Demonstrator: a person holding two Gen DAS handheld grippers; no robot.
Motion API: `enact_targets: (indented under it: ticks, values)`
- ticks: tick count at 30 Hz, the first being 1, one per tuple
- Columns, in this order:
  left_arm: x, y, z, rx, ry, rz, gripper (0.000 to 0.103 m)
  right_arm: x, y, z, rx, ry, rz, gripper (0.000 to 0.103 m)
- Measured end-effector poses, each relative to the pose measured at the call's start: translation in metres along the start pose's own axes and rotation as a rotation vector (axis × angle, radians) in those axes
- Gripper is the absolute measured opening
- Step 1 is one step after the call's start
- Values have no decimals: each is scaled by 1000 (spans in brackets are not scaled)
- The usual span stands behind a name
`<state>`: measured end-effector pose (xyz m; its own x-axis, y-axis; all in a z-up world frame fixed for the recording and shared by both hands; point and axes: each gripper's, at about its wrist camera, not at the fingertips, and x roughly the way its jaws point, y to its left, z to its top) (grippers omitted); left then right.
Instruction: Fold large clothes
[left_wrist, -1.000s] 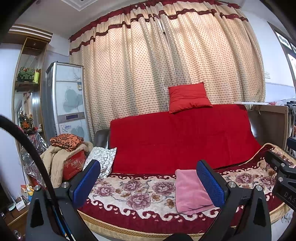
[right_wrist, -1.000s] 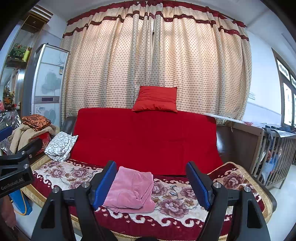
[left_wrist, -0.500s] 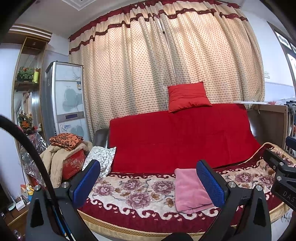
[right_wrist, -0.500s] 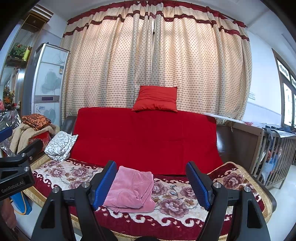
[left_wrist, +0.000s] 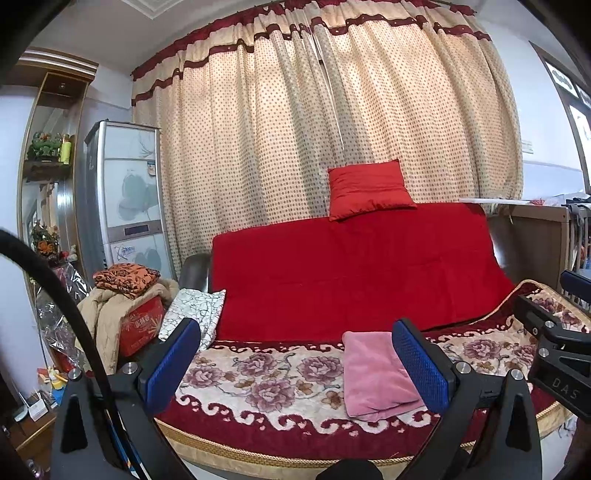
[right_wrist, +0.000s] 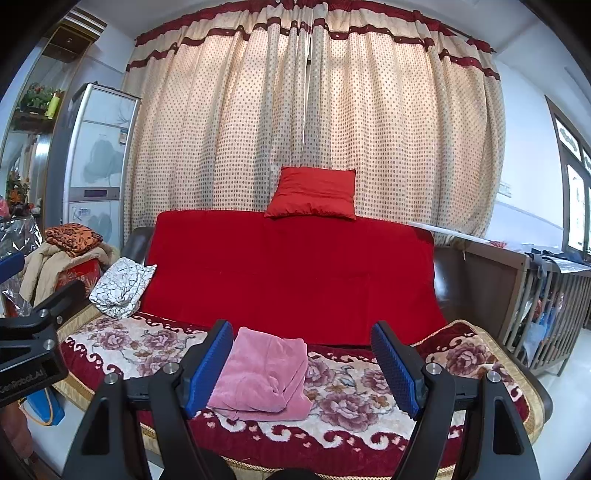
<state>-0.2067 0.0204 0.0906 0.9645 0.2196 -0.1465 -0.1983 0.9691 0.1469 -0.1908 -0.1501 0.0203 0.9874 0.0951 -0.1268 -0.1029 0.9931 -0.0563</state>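
Pink folded garment (right_wrist: 264, 373) on sofa (right_wrist: 369, 384), beyond parted fingers (right_wrist: 210, 365)

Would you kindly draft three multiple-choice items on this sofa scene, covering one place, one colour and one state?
1. Where does the pink garment lie?
A. on the floral seat cover
B. on the sofa's backrest
C. on the floor

2. What colour is the cushion atop the backrest?
A. blue
B. red
C. white

3. How do the right tongs stand?
A. shut on the garment
B. shut on nothing
C. open, holding nothing

Answers:
1 A, it rests folded on the floral seat cover.
2 B, it is red like the throw below it.
3 C, the blue pads stand wide apart with the garment lying free on the seat; the left tongs are open too.
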Motion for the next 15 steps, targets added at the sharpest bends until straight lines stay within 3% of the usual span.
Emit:
enact_targets:
  ticks: [15]
  values:
    - [-2,0,1,1,-3,4,103,4,1,-1,-1,18,3,80]
